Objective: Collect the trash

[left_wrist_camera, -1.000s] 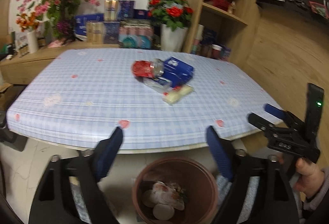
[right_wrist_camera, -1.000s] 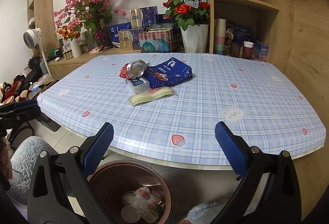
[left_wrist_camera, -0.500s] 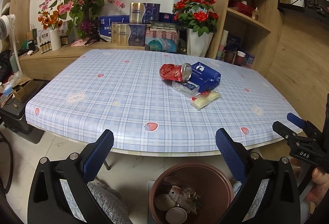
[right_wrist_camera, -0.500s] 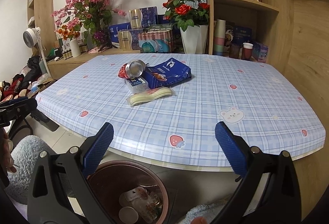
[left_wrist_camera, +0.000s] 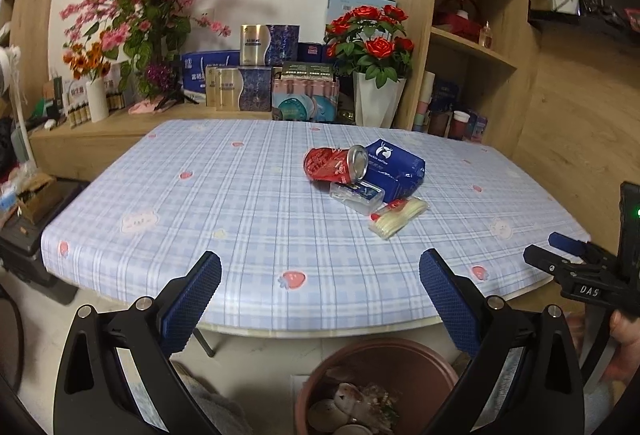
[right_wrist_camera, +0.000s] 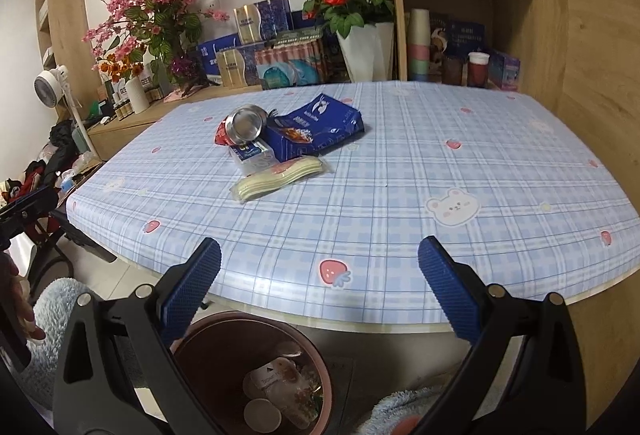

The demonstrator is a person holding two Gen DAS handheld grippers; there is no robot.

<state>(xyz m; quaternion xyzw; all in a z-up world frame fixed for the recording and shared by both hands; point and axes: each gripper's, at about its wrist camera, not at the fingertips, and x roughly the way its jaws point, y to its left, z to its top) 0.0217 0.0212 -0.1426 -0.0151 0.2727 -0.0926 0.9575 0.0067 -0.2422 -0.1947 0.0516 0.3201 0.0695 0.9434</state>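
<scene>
Crumpled red can (left_wrist_camera: pixel 335 165) lies beside glossy blue pouch (left_wrist_camera: pixel 396 168); left claw (left_wrist_camera: pixel 320 283) and right claw (right_wrist_camera: pixel 319 273) gape, empty.

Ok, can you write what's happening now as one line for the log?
left gripper: open, empty | right gripper: open, empty | can, pouch, box, packet: on table | bin: below edge

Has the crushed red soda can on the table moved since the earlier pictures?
No. In the right wrist view the crushed red soda can lies against the same blue coffee bag, at the same place on the checked tablecloth.
</scene>
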